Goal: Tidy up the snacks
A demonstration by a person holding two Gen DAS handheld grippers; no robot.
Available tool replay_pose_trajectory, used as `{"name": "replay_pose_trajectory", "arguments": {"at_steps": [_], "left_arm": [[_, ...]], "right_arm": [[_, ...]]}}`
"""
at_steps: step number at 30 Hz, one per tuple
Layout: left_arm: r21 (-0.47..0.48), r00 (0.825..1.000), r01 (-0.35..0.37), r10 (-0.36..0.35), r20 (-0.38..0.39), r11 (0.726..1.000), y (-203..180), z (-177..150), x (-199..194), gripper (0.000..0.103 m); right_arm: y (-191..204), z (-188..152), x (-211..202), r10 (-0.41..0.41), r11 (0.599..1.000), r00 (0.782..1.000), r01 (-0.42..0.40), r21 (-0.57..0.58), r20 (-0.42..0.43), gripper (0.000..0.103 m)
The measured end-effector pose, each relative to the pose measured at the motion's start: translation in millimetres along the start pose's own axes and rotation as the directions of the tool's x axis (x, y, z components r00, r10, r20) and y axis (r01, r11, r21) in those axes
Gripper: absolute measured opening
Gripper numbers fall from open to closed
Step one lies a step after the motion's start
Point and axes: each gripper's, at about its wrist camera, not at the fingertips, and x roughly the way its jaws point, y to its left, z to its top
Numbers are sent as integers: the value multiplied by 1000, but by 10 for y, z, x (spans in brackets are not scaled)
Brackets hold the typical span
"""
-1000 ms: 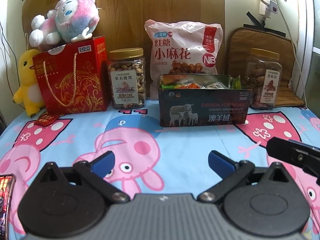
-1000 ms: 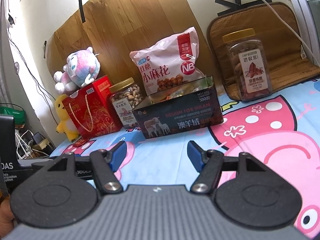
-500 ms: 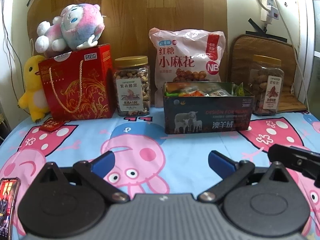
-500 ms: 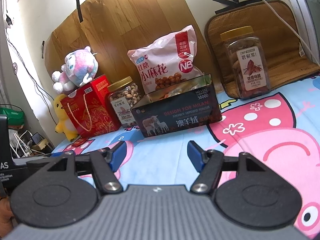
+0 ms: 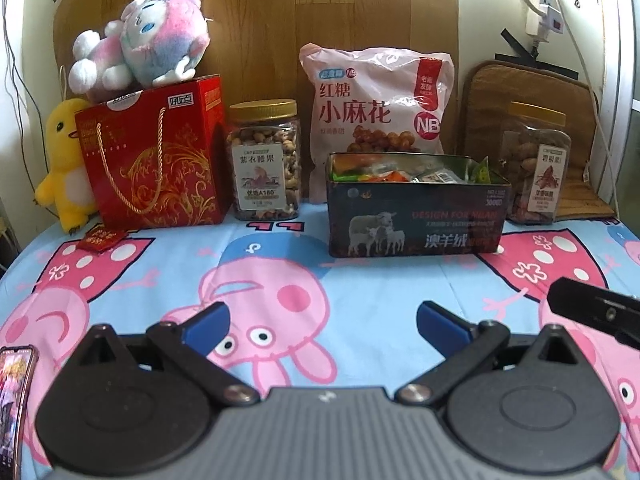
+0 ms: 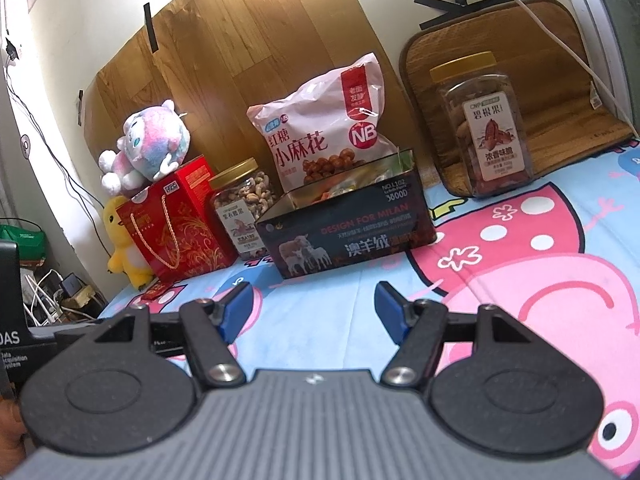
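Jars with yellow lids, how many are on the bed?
2. One jar of nuts stands between the red gift box and the pink snack bag. The other jar stands right of the dark tin. More could hide behind things.

Barely anything has shifted. In my left view the row at the back, from the plush [image 5: 140, 52] to the tin [image 5: 416, 220], dipped in frame, came back up and now sits slightly further right. In my right view the bag [image 6: 320, 128] and right-hand jar [image 6: 484, 128] have drifted slightly left.
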Motion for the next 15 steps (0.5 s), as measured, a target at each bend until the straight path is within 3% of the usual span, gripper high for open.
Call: {"name": "replay_pose_trajectory", "arguments": {"at_steps": [15], "left_arm": [[-9, 999, 8, -8, -32, 1000, 16, -1, 64, 103]], "right_arm": [[0, -5, 3, -4, 1000, 1000, 4, 8, -9, 69]]}}
